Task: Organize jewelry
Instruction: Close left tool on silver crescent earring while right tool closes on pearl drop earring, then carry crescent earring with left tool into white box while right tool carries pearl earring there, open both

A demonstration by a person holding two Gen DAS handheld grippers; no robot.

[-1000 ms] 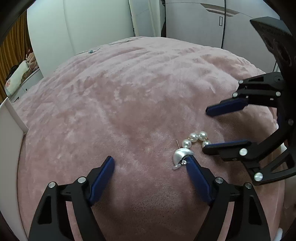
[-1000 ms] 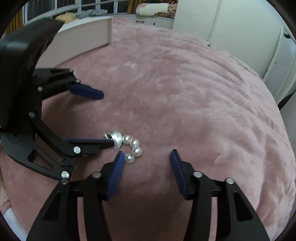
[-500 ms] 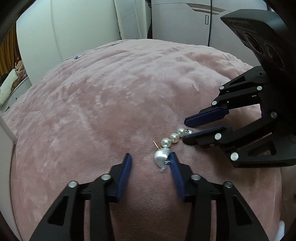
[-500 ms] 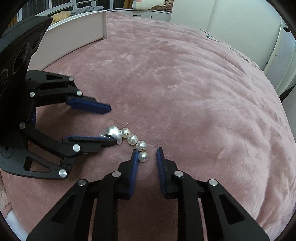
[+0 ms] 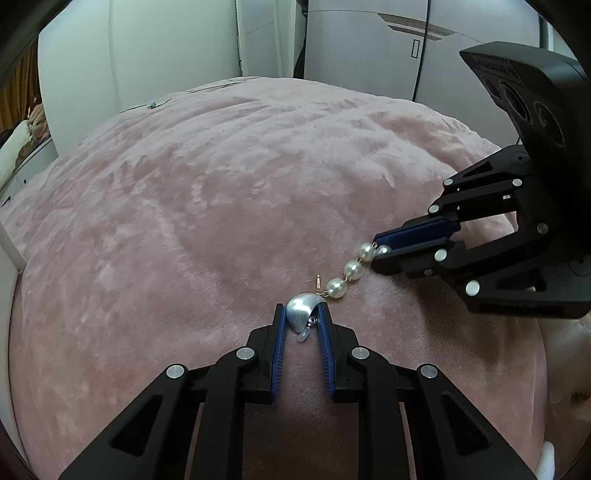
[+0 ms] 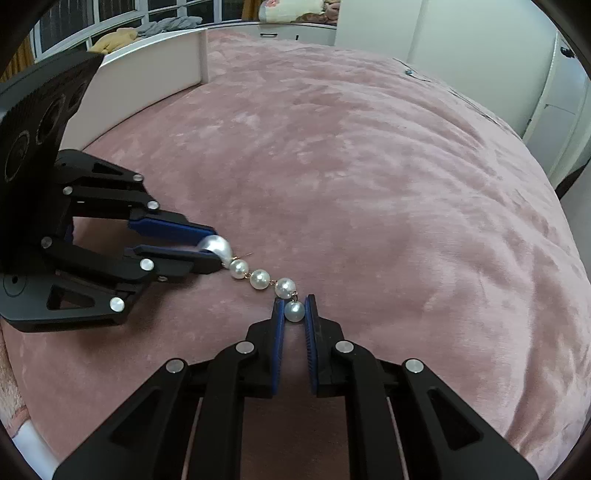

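Observation:
A pearl drop earring (image 5: 336, 288) lies stretched over the pink plush blanket (image 5: 221, 184): a silver shell-shaped top (image 5: 301, 310), a gold post and a short string of pearls. My left gripper (image 5: 301, 314) has its jaws closing, and the blue pads press on the silver top. In the right wrist view my right gripper (image 6: 294, 307) is shut on the last pearl (image 6: 294, 312), while the left gripper (image 6: 215, 248) pinches the silver top (image 6: 218, 245). The string of pearls (image 6: 259, 278) runs nearly straight between the two grippers. The right gripper (image 5: 379, 251) comes in from the right in the left wrist view.
A white upright panel (image 6: 147, 74) stands at the blanket's far left edge. A small blue-grey trinket (image 5: 150, 105) lies at the blanket's far side, near white cabinets (image 5: 166, 44). Clothes and bedding are piled by the windows (image 6: 122, 35).
Both grippers have closed from wide open: the left on the silver top, the right on the end pearl. The curled string of pearls is now pulled out nearly straight.

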